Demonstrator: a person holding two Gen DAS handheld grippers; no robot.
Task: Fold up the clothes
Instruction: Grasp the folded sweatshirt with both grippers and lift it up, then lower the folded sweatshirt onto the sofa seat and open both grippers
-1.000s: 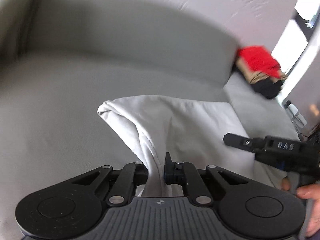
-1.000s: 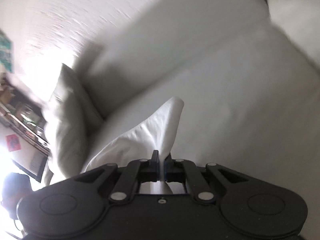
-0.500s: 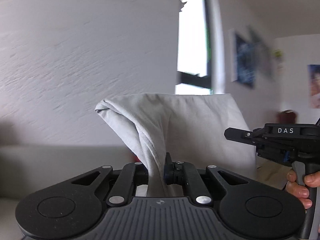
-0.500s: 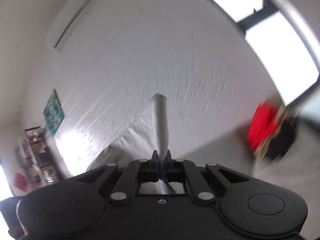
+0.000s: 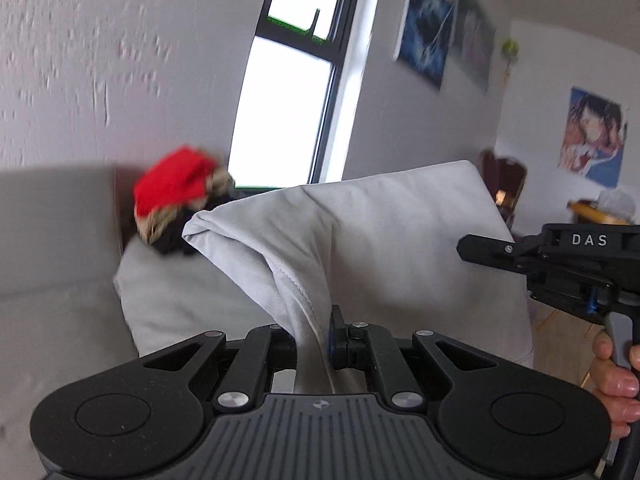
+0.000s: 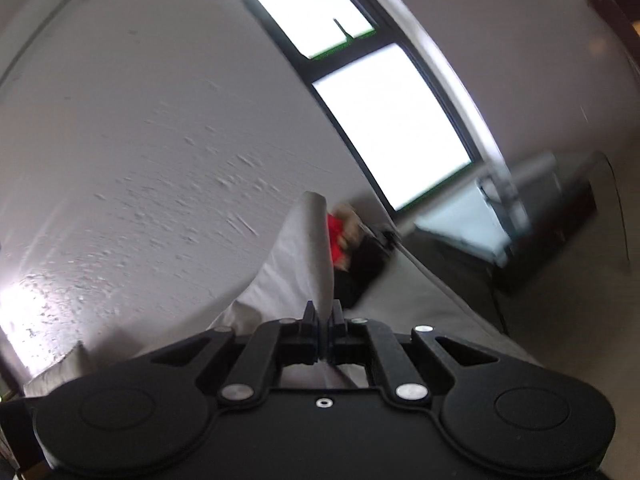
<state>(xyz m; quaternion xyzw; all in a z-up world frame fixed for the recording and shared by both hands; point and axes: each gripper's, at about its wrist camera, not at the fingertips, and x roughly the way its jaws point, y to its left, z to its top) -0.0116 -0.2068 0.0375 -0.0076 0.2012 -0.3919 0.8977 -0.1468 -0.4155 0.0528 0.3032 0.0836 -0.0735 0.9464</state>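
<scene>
Cloth [image 5: 380, 240], pale grey and hemmed, hangs lifted in the air between your two grippers, bunched into a fold at its left corner and stretched flat toward the right. Your left gripper [image 5: 316, 340] is clamped on the hemmed edge, and your right gripper [image 6: 323, 320] is pinched tight on a thin edge of the same cloth. Beyond it lie the grey sofa [image 5: 60, 248], a red and dark pile [image 5: 176, 200] on the sofa's far end, then the window [image 5: 284, 112] and wall.

A home living room: grey sofa [image 5: 48, 240], tall window [image 5: 288, 108], pictures [image 5: 424, 52] on white walls.
</scene>
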